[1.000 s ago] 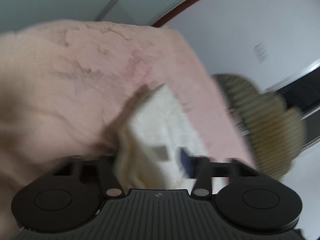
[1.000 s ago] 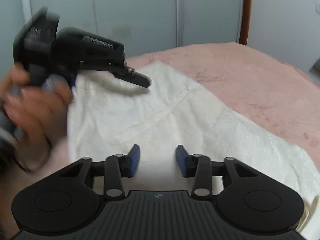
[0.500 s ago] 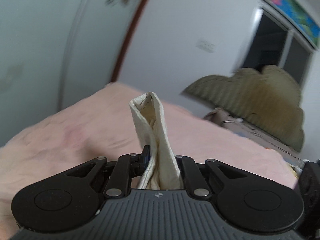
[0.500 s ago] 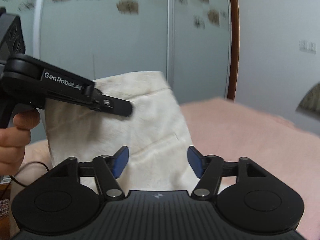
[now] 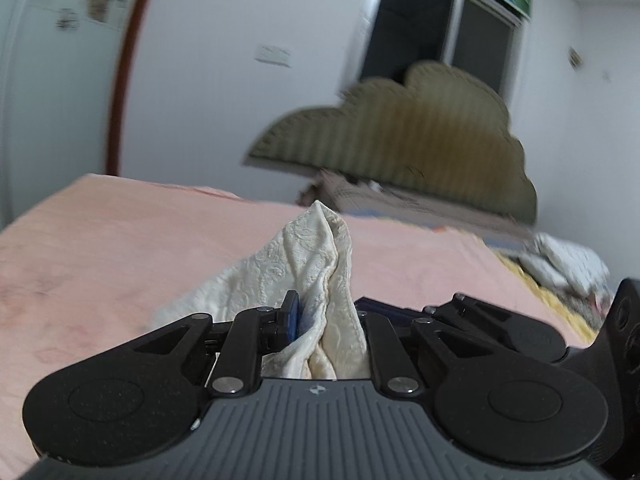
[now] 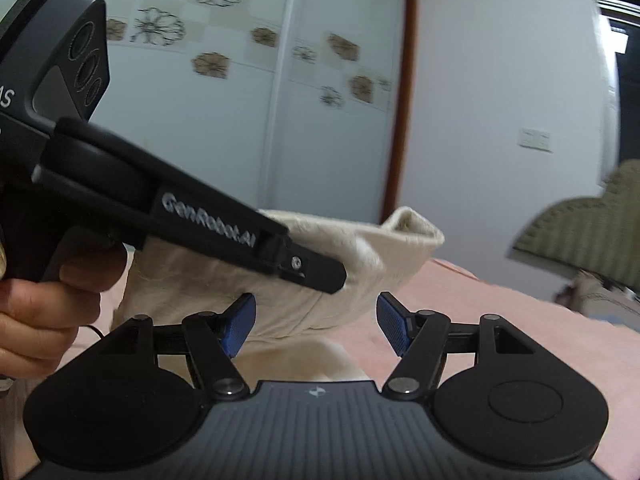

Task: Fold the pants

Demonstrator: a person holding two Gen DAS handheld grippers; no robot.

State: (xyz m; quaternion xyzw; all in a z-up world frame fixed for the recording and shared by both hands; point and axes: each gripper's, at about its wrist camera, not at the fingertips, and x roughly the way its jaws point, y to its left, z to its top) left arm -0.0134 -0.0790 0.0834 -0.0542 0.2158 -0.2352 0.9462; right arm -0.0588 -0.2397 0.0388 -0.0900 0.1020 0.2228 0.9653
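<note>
The cream textured pants (image 5: 316, 264) are pinched between the fingers of my left gripper (image 5: 326, 320), which is shut on a bunched edge lifted above the pink bed. In the right wrist view the same pants (image 6: 360, 264) hang in the air from the left gripper (image 6: 316, 276), held by a hand at the left. My right gripper (image 6: 316, 322) is open and empty, its blue pads either side of the hanging cloth just below the left gripper. The rest of the pants is hidden below the gripper body.
A pink bedspread (image 5: 120, 248) covers the bed. An olive headboard (image 5: 420, 140) and pillows (image 5: 568, 264) lie at the far end under a dark window (image 5: 432, 36). Sliding wardrobe doors with flower prints (image 6: 248, 92) stand behind. The right gripper's body (image 5: 624, 344) shows at the right edge.
My left gripper closed on the pants edge and lifted it off the bed, swinging toward the headboard. My right gripper rose with it, opened wider and sits under the hanging cloth.
</note>
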